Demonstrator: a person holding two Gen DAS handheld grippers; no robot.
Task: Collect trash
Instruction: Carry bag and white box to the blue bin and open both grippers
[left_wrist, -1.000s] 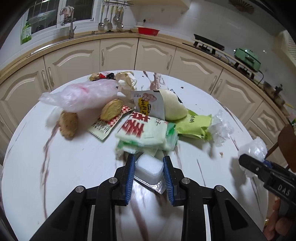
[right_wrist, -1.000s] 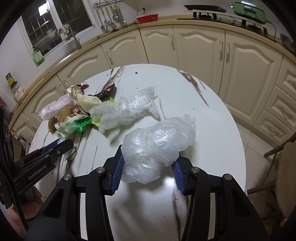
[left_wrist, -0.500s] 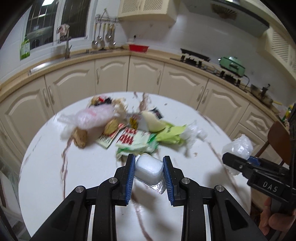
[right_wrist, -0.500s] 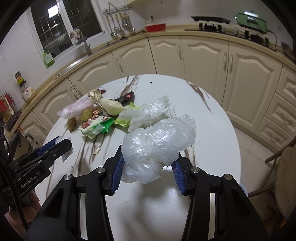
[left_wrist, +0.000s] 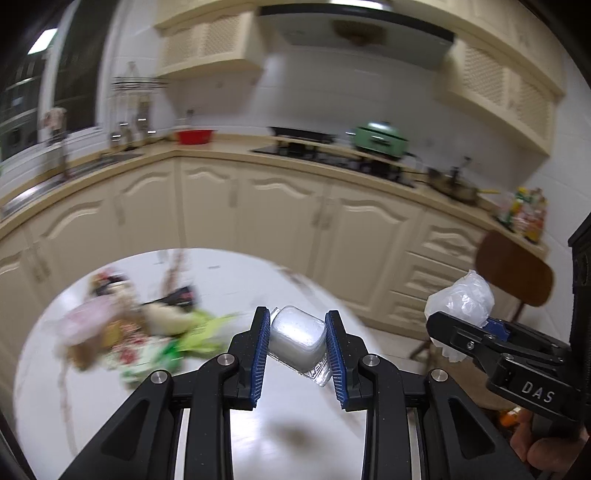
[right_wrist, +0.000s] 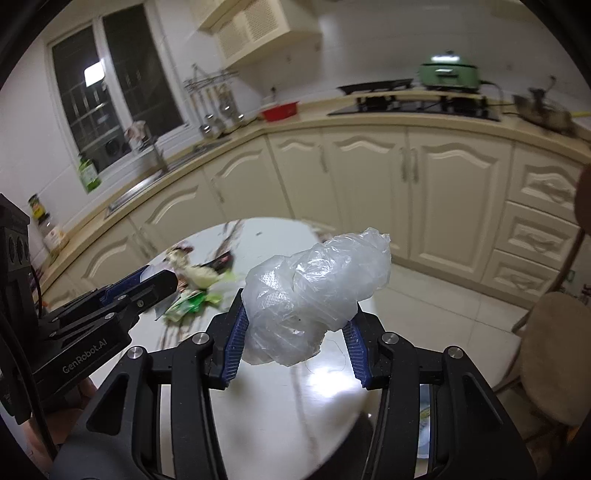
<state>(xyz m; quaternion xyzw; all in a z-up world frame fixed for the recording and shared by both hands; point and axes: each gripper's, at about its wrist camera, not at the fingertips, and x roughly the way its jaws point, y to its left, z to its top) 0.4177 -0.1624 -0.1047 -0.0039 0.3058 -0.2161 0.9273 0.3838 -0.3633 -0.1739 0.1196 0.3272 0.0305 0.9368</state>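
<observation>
Since the earlier frames both grippers have risen from the tabletop (left_wrist: 229, 280) and tilted up, so the cabinets and the wall now fill most of each view and the trash pile (left_wrist: 140, 332) lies lower and smaller, blurred.

The left gripper (left_wrist: 297, 347) holds a small clear plastic cup (left_wrist: 298, 339) with a whitish inside. Its blue fingers (left_wrist: 260, 350) press on both sides of the cup, which sits tilted between them, in the air above the tabletop and just right of the trash pile. A thin clear rim of the cup sticks out at its lower right.

The right gripper (right_wrist: 297, 332) holds a crumpled clear plastic bag (right_wrist: 317, 291). Its fingers (right_wrist: 236, 339) are closed on the lower part of the bag, and the larger part of the bag bulges above and in front of them. In the left wrist view the same bag (left_wrist: 461, 306) is far to the right of the trash pile, past the edge of the tabletop, over the floor near a brown chair (left_wrist: 513, 269).

The trash pile stays on the far left part of the tabletop: a pink bag, green and red wrappers and some pale pieces, too blurred to tell apart. In the right wrist view the pile (right_wrist: 199, 280) is seen just beyond the tip of the left gripper (right_wrist: 155, 284).

Part of a hand (left_wrist: 532, 439) shows under the right gripper (left_wrist: 465, 332) in the left wrist view.
</observation>
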